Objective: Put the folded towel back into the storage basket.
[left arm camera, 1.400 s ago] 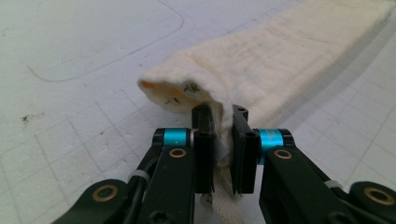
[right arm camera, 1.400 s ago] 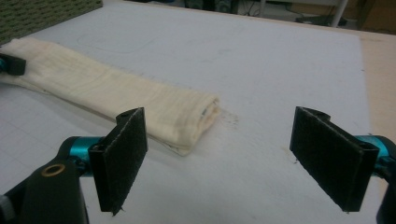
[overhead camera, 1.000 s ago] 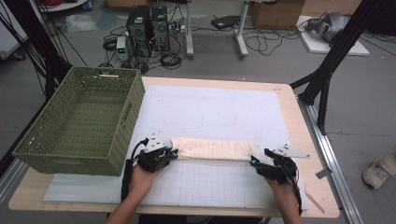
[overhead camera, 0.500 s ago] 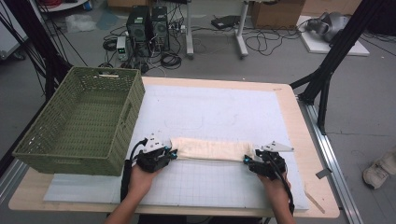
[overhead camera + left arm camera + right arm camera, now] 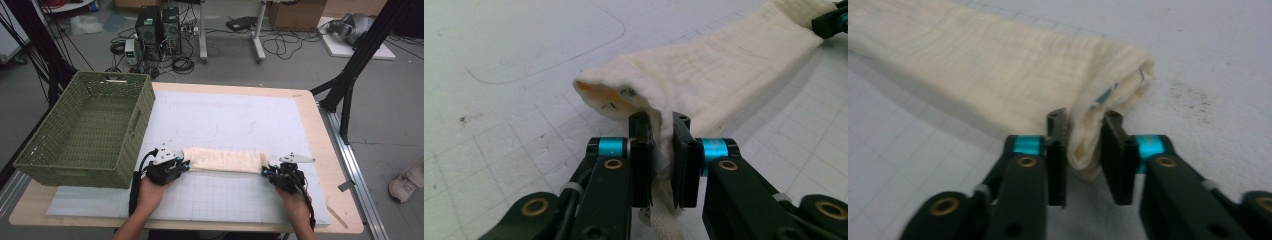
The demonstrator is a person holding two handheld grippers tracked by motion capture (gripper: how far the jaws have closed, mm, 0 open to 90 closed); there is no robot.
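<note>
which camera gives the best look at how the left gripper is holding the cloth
The left gripper view: its fingers pinch a corner of the folded cream cloth close up. The high view shows the left gripper small at the cloth's end; the right gripper view shows the cloth's other end.

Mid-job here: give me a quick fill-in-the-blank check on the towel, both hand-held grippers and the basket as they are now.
1. The folded cream towel lies on the white ____ mat.
2. The left hand-held gripper has its jaws closed on the towel's ____.
3. The green basket sits at the table's ____ side.
4. The right hand-held gripper has towel cloth ____ its jaws.

Missing words: grid; end; left; between
</note>
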